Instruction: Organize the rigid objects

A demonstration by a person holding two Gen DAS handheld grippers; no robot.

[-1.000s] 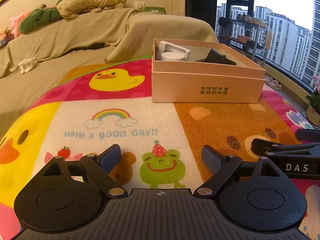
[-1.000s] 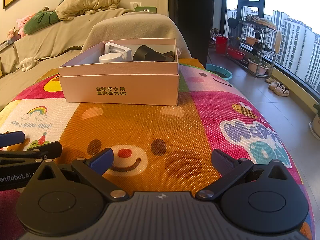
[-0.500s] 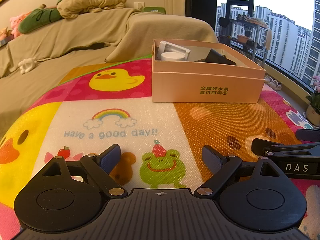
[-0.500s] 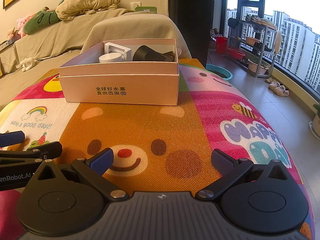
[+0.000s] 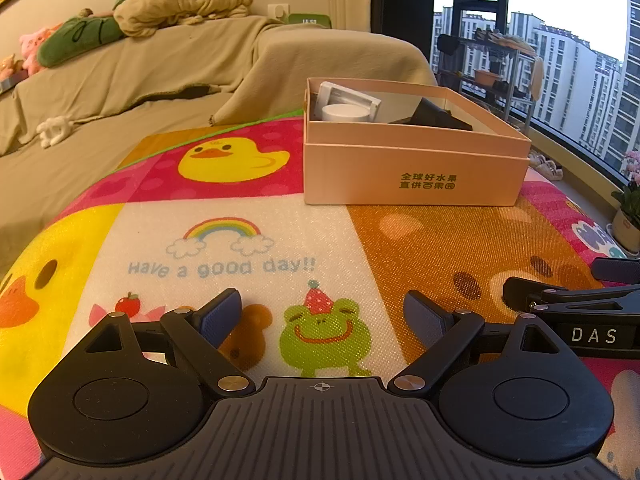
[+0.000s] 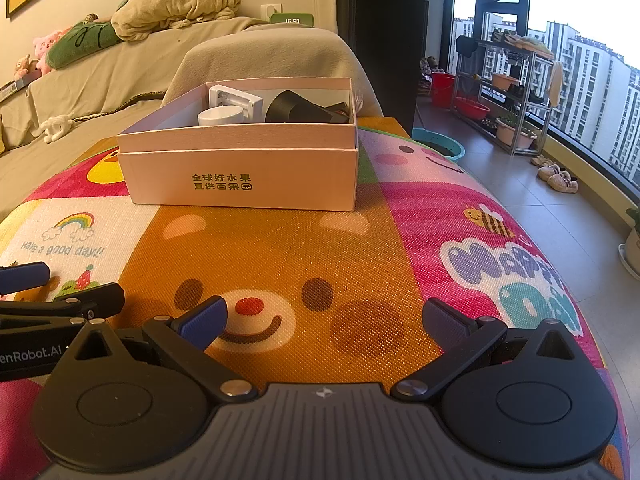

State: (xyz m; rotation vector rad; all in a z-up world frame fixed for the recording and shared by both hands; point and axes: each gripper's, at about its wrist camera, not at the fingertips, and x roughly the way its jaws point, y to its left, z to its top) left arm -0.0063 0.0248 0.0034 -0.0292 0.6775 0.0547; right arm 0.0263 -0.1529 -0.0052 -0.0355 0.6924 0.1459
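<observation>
Nothing has moved since the earlier frames: both grippers sit where they were, box unchanged. One pink cardboard box, rectangular, open top, green printed characters on its front wall, stands on the far part of a foam play mat with woven-looking texture and cartoon prints (ducks, rainbow, frog, bear face). Inside the box, three rigid items countable: one white round container, one white flat rectangular piece leaning behind it, one black angular object, possibly with more parts behind it, view too shallow to tell. Left gripper rests low over the mat, level, pointing at the box, its two blue-padded fingers spread wide, nothing between them. Right gripper sits just beside it, same low pose over the bear face, fingers also wide apart and empty. Both well apart from the box. Beige cloth-covered sofa beyond the mat.
</observation>
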